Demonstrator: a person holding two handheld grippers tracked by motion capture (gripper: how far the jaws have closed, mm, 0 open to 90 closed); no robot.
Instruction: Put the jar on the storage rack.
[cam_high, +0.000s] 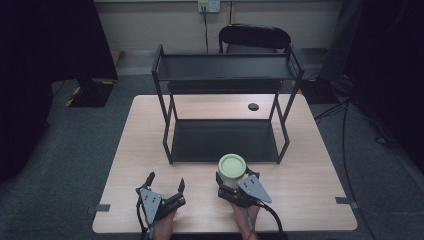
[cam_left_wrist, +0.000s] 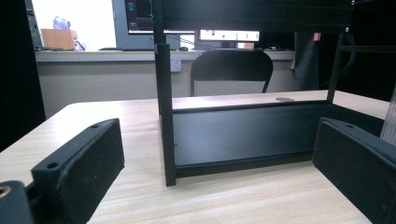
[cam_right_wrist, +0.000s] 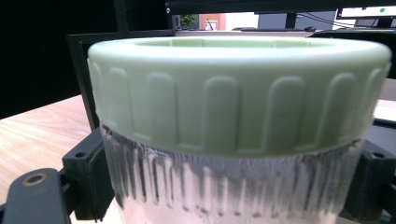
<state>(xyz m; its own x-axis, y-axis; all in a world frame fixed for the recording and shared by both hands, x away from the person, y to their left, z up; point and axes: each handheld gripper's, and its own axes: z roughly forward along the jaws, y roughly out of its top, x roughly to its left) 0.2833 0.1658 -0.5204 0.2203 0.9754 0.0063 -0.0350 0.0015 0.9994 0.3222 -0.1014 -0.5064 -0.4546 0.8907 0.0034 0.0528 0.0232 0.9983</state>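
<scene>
High view: an upright green-lidded jar (cam_high: 232, 169) is pinched by the right gripper (cam_high: 234, 186) just before the black shelf rack (cam_high: 225, 120); the left gripper (cam_high: 166, 185) is held spread, empty.

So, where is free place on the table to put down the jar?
The rack has bare lower and upper shelves. The table is bare left and right of its legs. The front edge is crowded: the open left gripper and the right gripper holding the jar.

black chair (cam_high: 254, 37), wall socket (cam_high: 208, 5)
</scene>
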